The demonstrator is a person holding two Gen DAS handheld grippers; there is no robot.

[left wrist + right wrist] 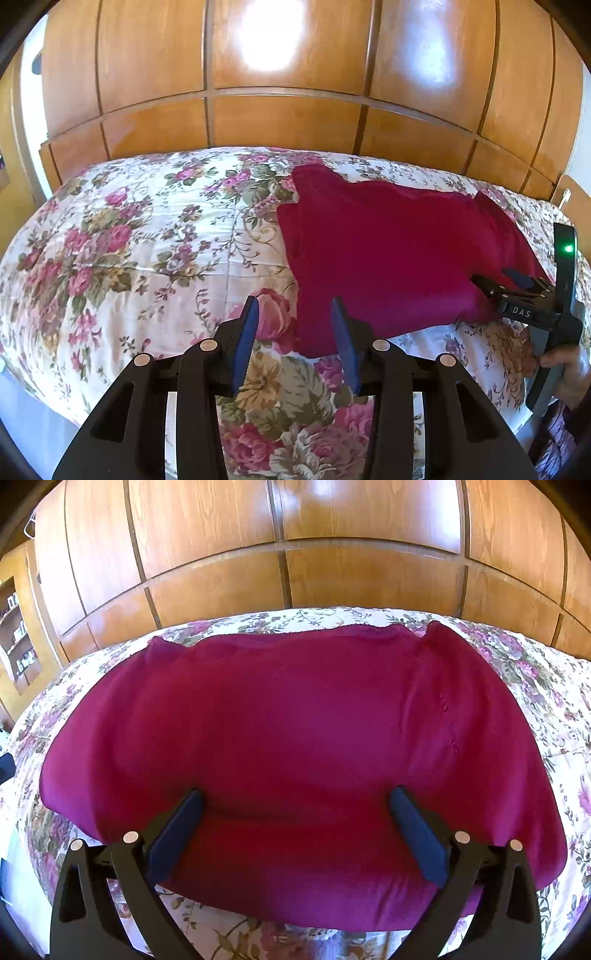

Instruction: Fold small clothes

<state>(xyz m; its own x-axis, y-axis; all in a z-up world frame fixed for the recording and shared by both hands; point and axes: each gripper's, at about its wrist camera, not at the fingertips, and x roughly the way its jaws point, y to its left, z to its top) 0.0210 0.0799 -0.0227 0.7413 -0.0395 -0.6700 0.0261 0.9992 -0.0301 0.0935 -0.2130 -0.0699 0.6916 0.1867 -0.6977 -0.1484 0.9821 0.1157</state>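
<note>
A magenta garment [388, 251] [295, 720] lies spread flat on the floral bedspread [129, 240], with small corners sticking up along its far edge. My left gripper [294, 301] hangs above the garment's near left corner, its blue pads [245, 332] apart with nothing between them. My right gripper [295, 794] stands wide open low over the garment's near edge, cloth beneath it but not pinched. In the left wrist view, the right gripper [517, 286] shows at the garment's right end, held by a hand [565, 365].
Wooden wardrobe doors [288, 118] [295, 572] rise right behind the bed's far side. The bedspread [546, 686] extends to the left and right of the garment. A shelf unit [16, 638] stands at the far left. The bed's near edge drops off below both grippers.
</note>
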